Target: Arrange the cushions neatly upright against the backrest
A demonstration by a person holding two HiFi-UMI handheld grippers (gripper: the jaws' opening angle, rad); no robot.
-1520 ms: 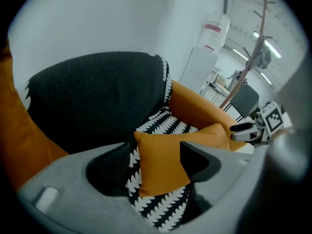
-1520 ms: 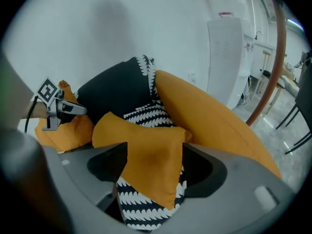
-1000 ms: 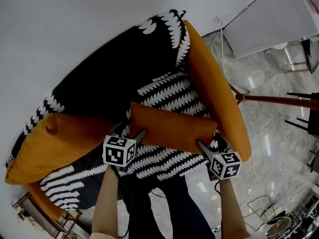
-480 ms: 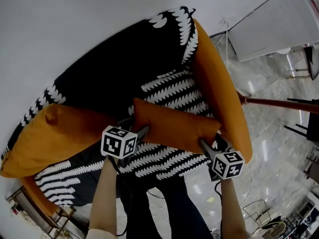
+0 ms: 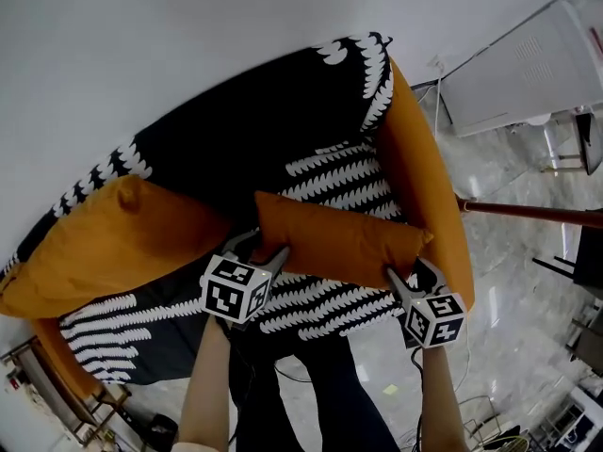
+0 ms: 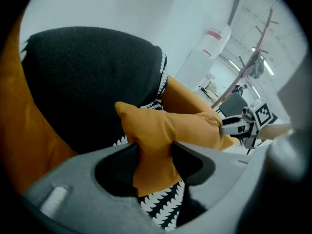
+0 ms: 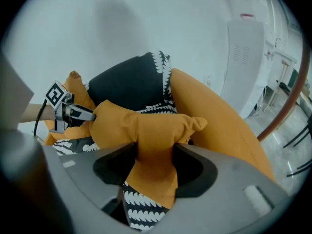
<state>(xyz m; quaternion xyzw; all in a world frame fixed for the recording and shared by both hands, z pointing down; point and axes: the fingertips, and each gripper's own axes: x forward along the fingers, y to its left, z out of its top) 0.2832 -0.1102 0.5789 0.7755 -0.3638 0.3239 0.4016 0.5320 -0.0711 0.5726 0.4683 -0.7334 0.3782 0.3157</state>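
Step in hand: grasping the small cushion (image 5: 334,243). It is at the front of the patterned seat (image 5: 330,172), lengthwise, apart from the black backrest (image 5: 236,130). The left hand-held gripper (image 6: 152,155) is closing its jaws on the cushion's left end & the right hand-held gripper (image 7: 155,156) on the right end; both already pinch the fabric. Next, I think: lift w/ both together, keep it level, stand it upright against the backrest, beside the big cushion (image 5: 113,248).
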